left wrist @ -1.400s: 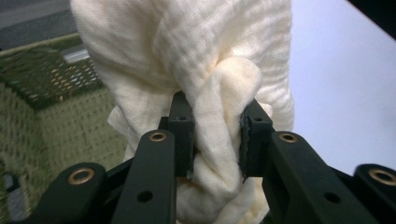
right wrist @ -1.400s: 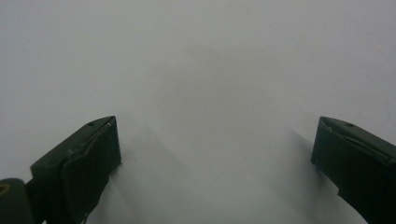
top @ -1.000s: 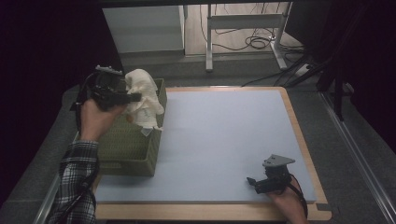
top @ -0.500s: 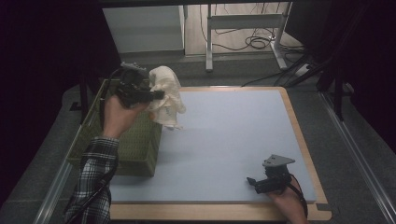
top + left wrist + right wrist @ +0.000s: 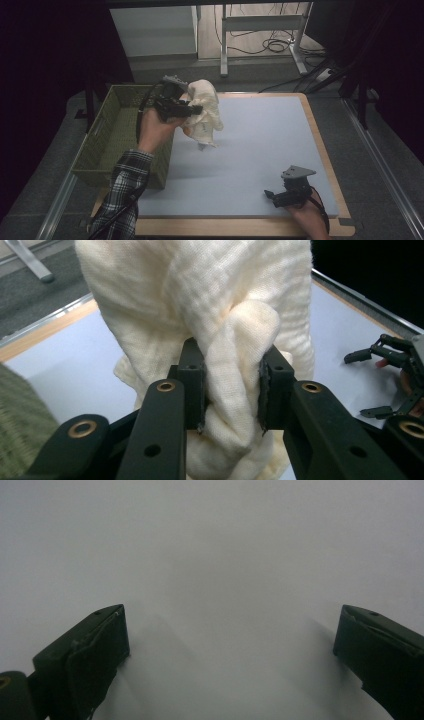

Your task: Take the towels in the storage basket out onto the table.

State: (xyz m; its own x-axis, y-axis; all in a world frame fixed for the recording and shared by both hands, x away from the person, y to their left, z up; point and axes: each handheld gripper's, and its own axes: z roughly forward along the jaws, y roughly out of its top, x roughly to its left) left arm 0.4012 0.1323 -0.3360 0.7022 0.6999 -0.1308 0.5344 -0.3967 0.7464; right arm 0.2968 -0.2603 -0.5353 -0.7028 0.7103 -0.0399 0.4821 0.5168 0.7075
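The left gripper (image 5: 192, 110) had carried the cream cloth (image 5: 205, 112) out of the green basket (image 5: 107, 137) over the worktop (image 5: 260, 145), pinching a bunched fold; soft, light, drapey, best held by gathered folds; the right gripper (image 5: 275, 196) rested spread apart.

right gripper (image 5: 230, 650) jaws spread wide over pale mat (image 5: 215, 545), probably near it

- Green woven rectangular basket (image 5: 107, 145): left of frame, at the left edge of the pale blue rectangular mat (image 5: 260, 145).
- Cream crumpled cloth (image 5: 204, 112): upper centre, above the mat, right of the basket.
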